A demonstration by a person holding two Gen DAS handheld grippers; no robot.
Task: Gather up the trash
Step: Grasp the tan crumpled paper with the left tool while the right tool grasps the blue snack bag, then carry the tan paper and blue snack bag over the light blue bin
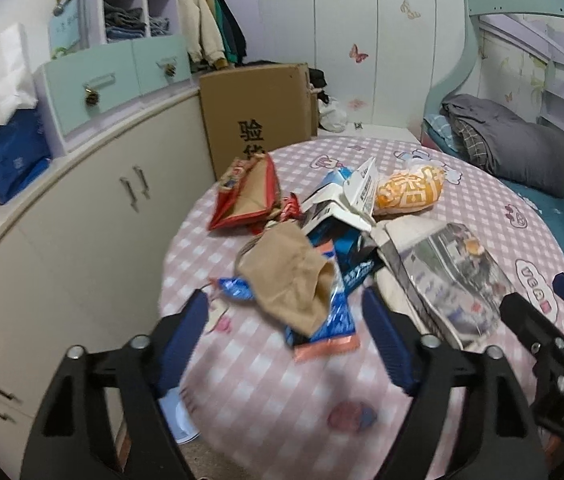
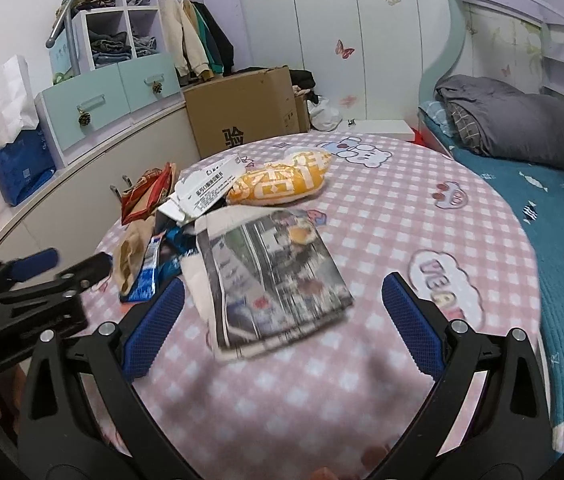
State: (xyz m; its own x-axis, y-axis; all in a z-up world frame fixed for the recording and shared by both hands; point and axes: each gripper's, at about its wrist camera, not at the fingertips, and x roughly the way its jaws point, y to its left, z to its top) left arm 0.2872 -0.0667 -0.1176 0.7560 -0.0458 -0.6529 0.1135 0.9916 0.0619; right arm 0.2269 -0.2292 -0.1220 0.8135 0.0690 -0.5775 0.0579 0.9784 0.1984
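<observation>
Trash lies on a round table with a pink checked cloth [image 1: 274,384]. A brown paper bag [image 1: 290,276] lies on a blue wrapper [image 1: 334,324], next to a red bag [image 1: 248,196], a white carton [image 1: 358,196], an orange snack bag [image 1: 408,192] and a folded newspaper [image 1: 454,280]. My left gripper [image 1: 286,344] is open and empty, just short of the brown bag. My right gripper [image 2: 282,320] is open and empty, its fingers on either side of the newspaper [image 2: 274,276]. The orange bag [image 2: 282,184] and red bag [image 2: 146,196] lie beyond.
A cream cabinet [image 1: 82,240] stands left of the table, a cardboard box [image 1: 258,112] behind it. A bed with a teal cover [image 2: 562,232] and grey bedding [image 2: 514,120] runs along the right. The left gripper shows in the right wrist view [image 2: 62,268].
</observation>
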